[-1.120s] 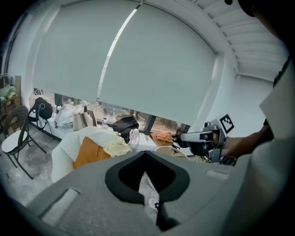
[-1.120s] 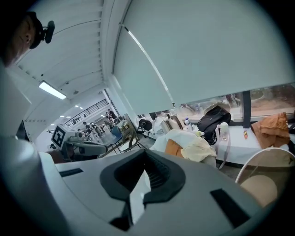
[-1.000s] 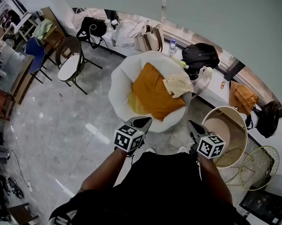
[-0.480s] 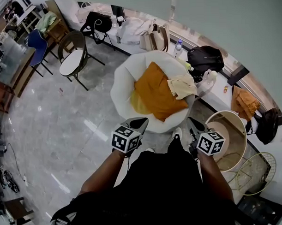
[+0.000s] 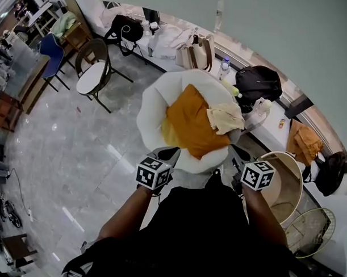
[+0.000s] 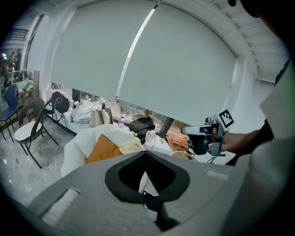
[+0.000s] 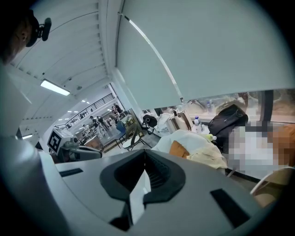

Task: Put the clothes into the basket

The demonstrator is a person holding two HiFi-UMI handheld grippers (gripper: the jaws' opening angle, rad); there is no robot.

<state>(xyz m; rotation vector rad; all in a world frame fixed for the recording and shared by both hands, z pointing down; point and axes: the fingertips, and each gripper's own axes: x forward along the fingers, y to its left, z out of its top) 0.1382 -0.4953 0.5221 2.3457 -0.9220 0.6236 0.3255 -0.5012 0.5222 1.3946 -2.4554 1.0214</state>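
Observation:
An orange cloth (image 5: pixel 190 126) (image 6: pixel 102 150) (image 7: pixel 177 148) and a pale yellow garment (image 5: pixel 225 117) (image 6: pixel 131 146) (image 7: pixel 207 154) lie on a white round chair (image 5: pixel 152 110). To its right on the floor stands a beige round basket (image 5: pixel 289 161) (image 7: pixel 272 179). My left gripper (image 5: pixel 173 151) (image 6: pixel 145 153) hovers at the chair's near edge, short of the cloth, its jaws closed with nothing between them. Off the chair's near right edge, beside the basket, my right gripper (image 5: pixel 233 150) (image 7: pixel 144 151) is shut and empty too.
A ledge along the wall holds a black bag (image 5: pixel 259 81), a beige handbag (image 5: pixel 196 52), a water bottle (image 5: pixel 224 68) and more orange clothes (image 5: pixel 307 142). A white-seated chair (image 5: pixel 92 78) stands at the left. A wire basket (image 5: pixel 310 232) sits right of the beige one.
Both grippers have moved forward toward the white chair, which now lies nearer to their tips. Their jaws have stayed closed.

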